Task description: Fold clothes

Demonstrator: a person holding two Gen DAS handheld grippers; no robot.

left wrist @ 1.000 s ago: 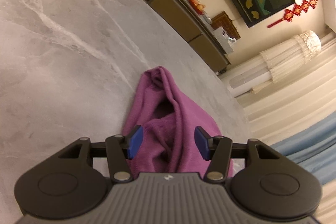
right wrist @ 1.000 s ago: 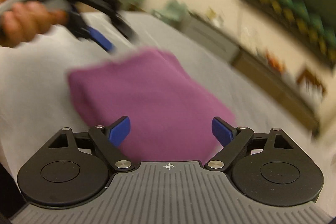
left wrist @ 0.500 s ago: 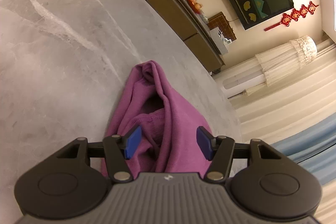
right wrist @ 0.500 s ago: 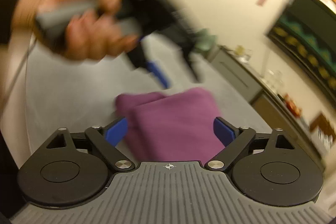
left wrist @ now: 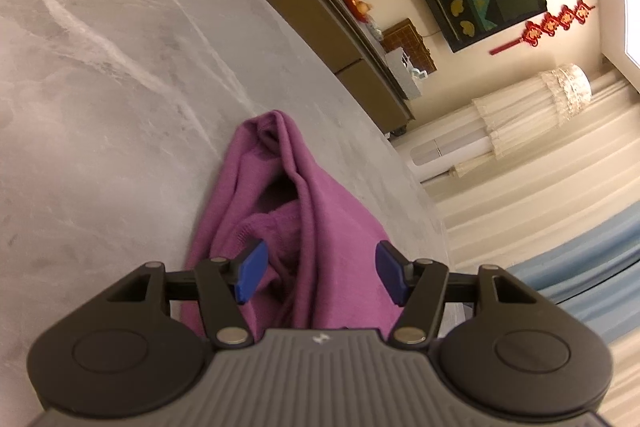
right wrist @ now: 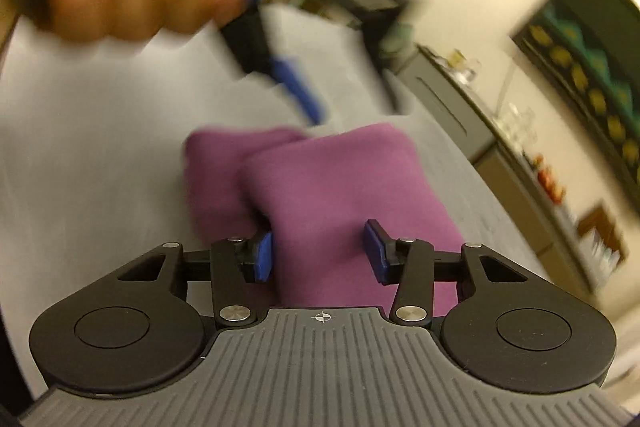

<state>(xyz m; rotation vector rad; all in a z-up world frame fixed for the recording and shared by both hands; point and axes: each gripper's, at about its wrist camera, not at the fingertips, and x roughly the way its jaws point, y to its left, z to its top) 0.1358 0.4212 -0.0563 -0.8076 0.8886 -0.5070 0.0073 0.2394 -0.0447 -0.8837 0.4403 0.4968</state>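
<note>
The purple garment [left wrist: 320, 227] lies bunched on the grey marbled table [left wrist: 100, 67], already doubled over into a thick bundle, with a loose hollow gaping along its top ridge in the left wrist view and 2 soft lobes side by side in the right wrist view. The left gripper [left wrist: 318, 273] hangs just above the near end of the cloth with its jaws spread and nothing between the blue pads [left wrist: 250, 269]. The right gripper [right wrist: 318, 257] straddles the larger lobe with its jaws partly closed in, the pads beside the fabric; whether they pinch it yet I cannot tell, as that view is blurred. To do this fold well, I judge each gripper should take a full bite through all layers at a corner, not just the top skin, then the 2 should move together so the hollow flattens rather than rolls.
</note>
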